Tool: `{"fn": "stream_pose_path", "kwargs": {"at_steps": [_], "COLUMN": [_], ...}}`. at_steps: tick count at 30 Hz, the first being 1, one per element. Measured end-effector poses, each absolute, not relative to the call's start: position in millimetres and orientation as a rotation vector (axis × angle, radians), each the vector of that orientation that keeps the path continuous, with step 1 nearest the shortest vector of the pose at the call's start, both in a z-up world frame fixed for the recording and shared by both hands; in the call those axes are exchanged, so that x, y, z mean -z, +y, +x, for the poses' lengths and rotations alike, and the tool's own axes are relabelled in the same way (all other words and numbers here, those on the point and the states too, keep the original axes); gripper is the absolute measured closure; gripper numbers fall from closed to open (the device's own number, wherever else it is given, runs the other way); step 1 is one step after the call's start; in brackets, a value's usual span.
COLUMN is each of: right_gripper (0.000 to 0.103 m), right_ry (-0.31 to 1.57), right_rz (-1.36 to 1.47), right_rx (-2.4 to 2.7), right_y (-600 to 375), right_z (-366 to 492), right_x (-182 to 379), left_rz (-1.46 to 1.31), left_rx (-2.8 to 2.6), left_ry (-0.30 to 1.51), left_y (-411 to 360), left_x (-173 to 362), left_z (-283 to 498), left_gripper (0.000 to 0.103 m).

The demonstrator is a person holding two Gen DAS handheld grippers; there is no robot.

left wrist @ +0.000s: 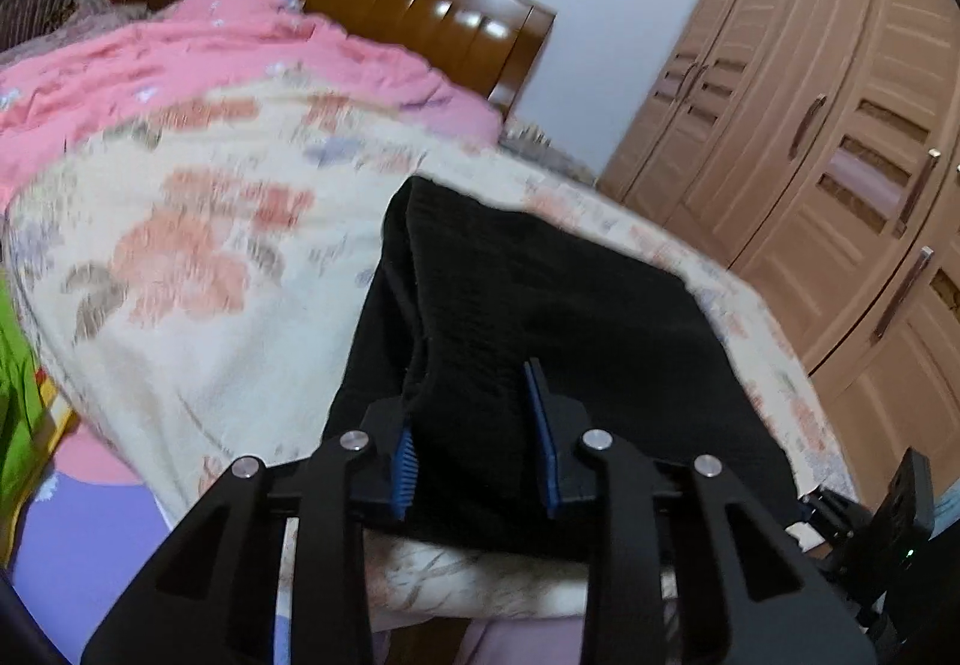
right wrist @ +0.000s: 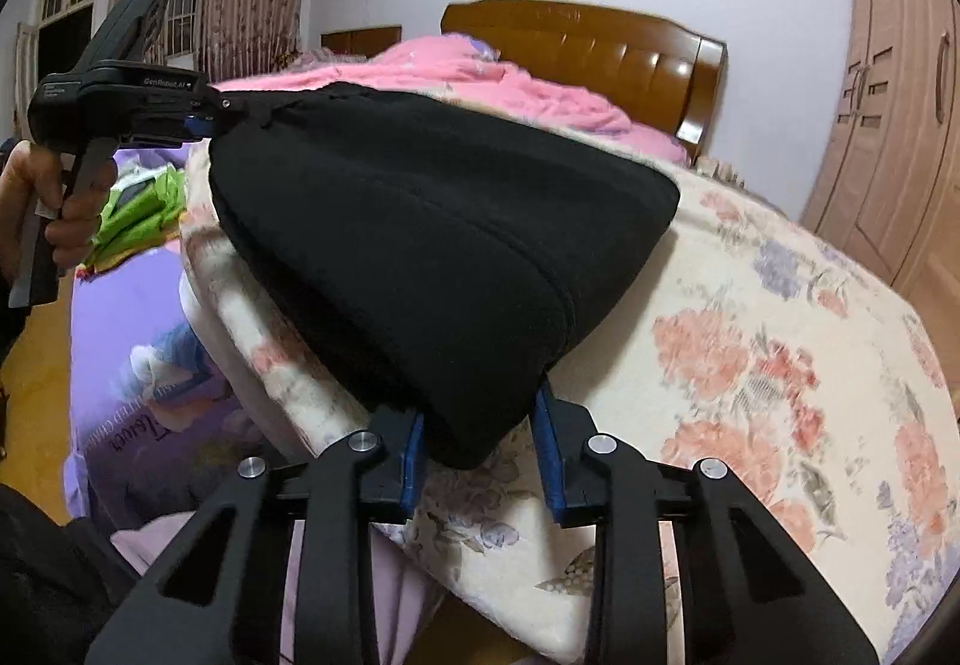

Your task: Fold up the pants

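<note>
Black pants (left wrist: 570, 305) lie folded on a floral blanket (left wrist: 210, 245) on the bed, reaching away from me. In the left wrist view my left gripper (left wrist: 468, 395) is shut on a bunched near edge of the pants, and black cloth fills the gap between the blue pads (left wrist: 405, 461). In the right wrist view my right gripper (right wrist: 480, 407) is shut on the near corner of the pants (right wrist: 420, 221). Across the cloth, the left gripper (right wrist: 219, 122) pinches the opposite corner, and a person's hand (right wrist: 36, 197) holds its handle.
A pink quilt (left wrist: 180, 59) is heaped at the far end by the wooden headboard (left wrist: 390, 5). A wooden wardrobe (left wrist: 810, 155) stands to the right. On the left, a purple sheet (right wrist: 120, 335) and a green item (right wrist: 138, 209) lie beside the blanket.
</note>
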State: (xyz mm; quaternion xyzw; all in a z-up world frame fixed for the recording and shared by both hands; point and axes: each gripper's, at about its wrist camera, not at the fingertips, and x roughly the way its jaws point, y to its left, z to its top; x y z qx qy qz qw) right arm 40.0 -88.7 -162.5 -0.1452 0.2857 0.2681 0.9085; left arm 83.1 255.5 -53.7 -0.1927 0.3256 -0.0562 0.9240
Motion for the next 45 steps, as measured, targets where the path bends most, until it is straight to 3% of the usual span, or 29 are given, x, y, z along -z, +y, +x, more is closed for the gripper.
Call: {"fn": "stream_pose_path", "kwargs": {"at_steps": [2,4,6,7,8,13,18,22,27,37,40,45], "right_gripper": [0.071,0.06,0.016,0.011,0.011,0.01,0.009,0.009,0.009,0.011,0.014,0.006], "right_ry": [0.6,0.647,0.678,0.657,0.619,0.575,0.574,0.643,0.745,0.885,0.87,0.843], "right_rz": [-0.29,-0.281,-0.289,-0.288,-0.279,-0.103,-0.061,-0.015,0.057,-0.051,0.103,0.033], "right_rx": [-0.564,-0.577,-0.602,-0.617,-0.626,-0.58,-0.545,-0.628,-0.728,-0.695,-0.687,-0.883], "right_y": [-90.1,-92.1,-95.7,-100.1,-106.1,-147.4,-136.6,-108.4,-91.3,-53.7,-69.2,-39.2], "right_z": [40.5,43.8,44.4,40.9,35.5,52.2,116.4,172.1,221.6,296.2,301.5,278.2], "right_x": [170.1,168.7,165.5,161.2,155.4,123.3,97.5,94.5,104.2,129.5,121.0,109.1], "left_rz": [-0.449,-0.486,-0.464,-0.434,-0.412,-0.231,-0.173,-0.091,-0.207,-0.429,-0.466,-0.502], "left_rx": [0.131,0.145,0.107,0.044,-0.004,-0.08,0.175,0.219,0.246,0.33,0.34,0.35], "left_ry": [0.669,0.669,0.677,0.685,0.671,0.523,0.574,0.693,0.872,0.782,0.769,0.751], "left_y": [265.3,270.8,270.8,270.7,271.0,245.9,198.3,180.6,214.5,239.1,241.9,246.2], "left_x": [67.5,69.5,66.5,62.5,56.2,0.9,-22.1,-6.5,58.7,60.0,61.4,63.1], "left_z": [85.0,84.6,83.1,80.8,76.2,66.1,122.8,190.2,233.4,220.6,222.4,222.3], "left_gripper": [0.067,0.06,0.042,0.027,0.021,0.018,0.016,0.016,0.017,0.017,0.017,0.018]}}
